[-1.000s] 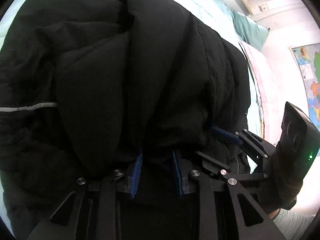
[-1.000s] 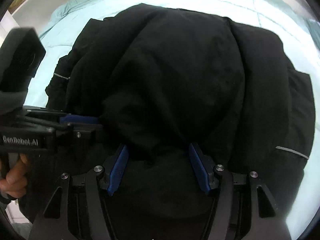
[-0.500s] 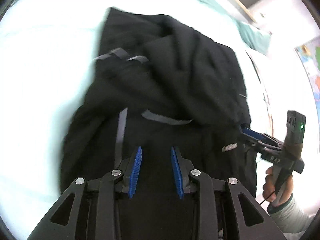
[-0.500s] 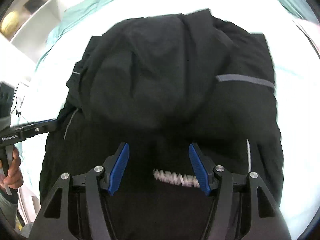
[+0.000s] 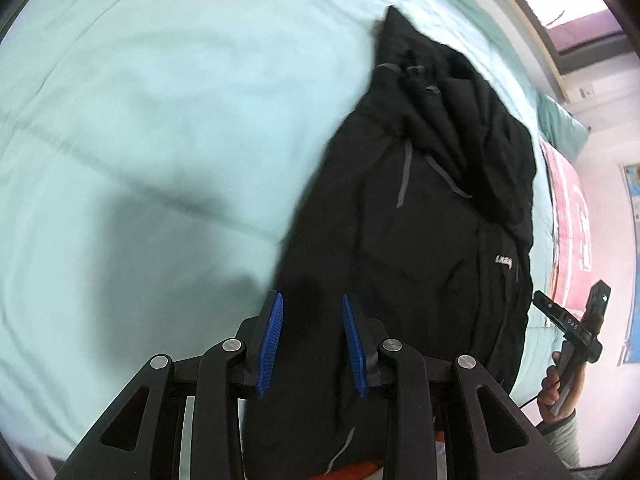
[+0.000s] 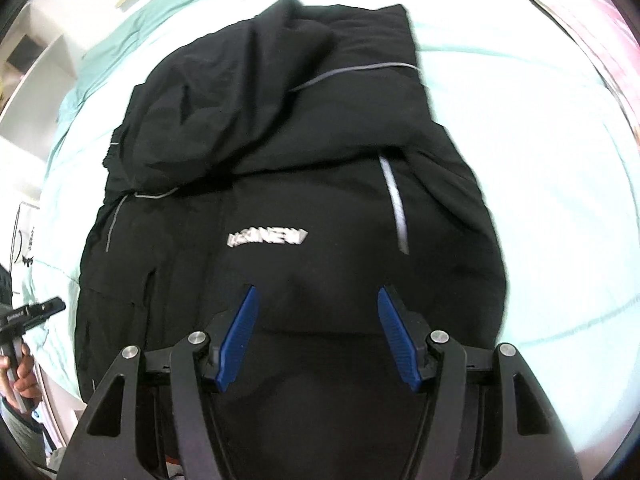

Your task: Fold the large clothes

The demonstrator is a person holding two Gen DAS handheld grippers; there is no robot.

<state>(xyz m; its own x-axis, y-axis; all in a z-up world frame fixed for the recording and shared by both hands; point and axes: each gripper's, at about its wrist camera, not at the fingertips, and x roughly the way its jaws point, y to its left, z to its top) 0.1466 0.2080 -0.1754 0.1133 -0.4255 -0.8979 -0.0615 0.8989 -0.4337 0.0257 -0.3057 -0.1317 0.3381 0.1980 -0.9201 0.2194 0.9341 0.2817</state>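
Observation:
A large black jacket [image 6: 304, 168] with grey piping and a white chest logo lies on the bed, its hood and upper part folded over the body. It also shows in the left wrist view [image 5: 432, 216]. My left gripper [image 5: 312, 320] is open and empty above the jacket's near left edge. My right gripper [image 6: 318, 328] is open wide and empty above the jacket's near hem. The right gripper also shows in the left wrist view [image 5: 568, 324]. The left gripper also shows in the right wrist view [image 6: 32, 312].
A pale mint duvet [image 5: 160, 120] covers the bed around the jacket. A pink and white cloth [image 5: 568, 216] lies along the right side. A teal pillow [image 5: 560, 128] sits at the head. White shelves [image 6: 40, 64] stand far left.
Both grippers have let go of the jacket and pulled back and up. The jacket's top part now lies folded over its body on the bed.

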